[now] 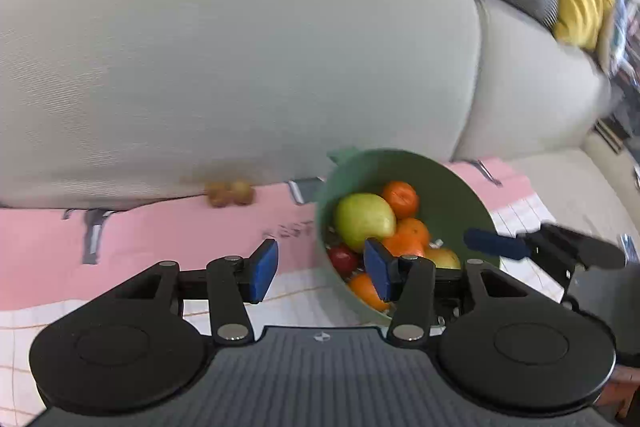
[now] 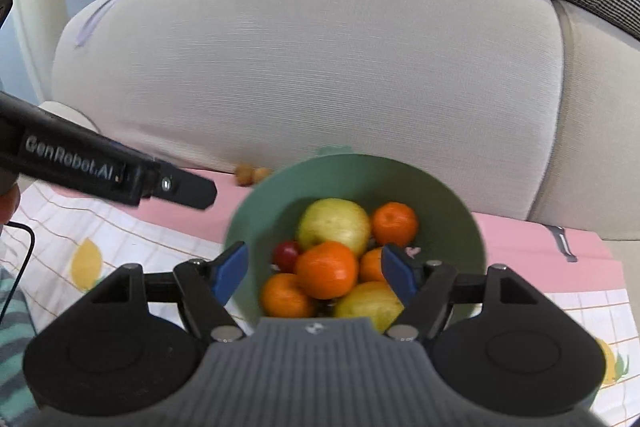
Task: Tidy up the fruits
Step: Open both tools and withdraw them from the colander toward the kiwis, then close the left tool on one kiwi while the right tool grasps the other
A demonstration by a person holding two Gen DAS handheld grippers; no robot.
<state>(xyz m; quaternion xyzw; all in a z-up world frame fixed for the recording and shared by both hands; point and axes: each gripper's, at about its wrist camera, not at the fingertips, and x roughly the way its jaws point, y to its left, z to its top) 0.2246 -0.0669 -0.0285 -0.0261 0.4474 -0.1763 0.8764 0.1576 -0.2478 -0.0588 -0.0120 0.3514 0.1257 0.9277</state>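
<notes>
Both tongs spread and empty, the left tongs (image 1: 322, 273) sit nearer the small brown fruits (image 1: 231, 193) up-left, beyond the green bowl (image 2: 448, 203) under the right tongs (image 2: 316, 273).

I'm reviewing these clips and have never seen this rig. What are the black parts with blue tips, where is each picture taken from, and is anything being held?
Each picture comes from a camera on a handheld gripper, looking along its two blue-padded jaws. The left wrist view shows the left gripper; the right wrist view shows the right gripper. Both stand open and hold nothing. Ahead, on a pink and checked cloth in front of a grey sofa, sits a green bowl holding oranges, yellow-green apples and a small red fruit. A few small brown fruits lie loose by the sofa.
</notes>
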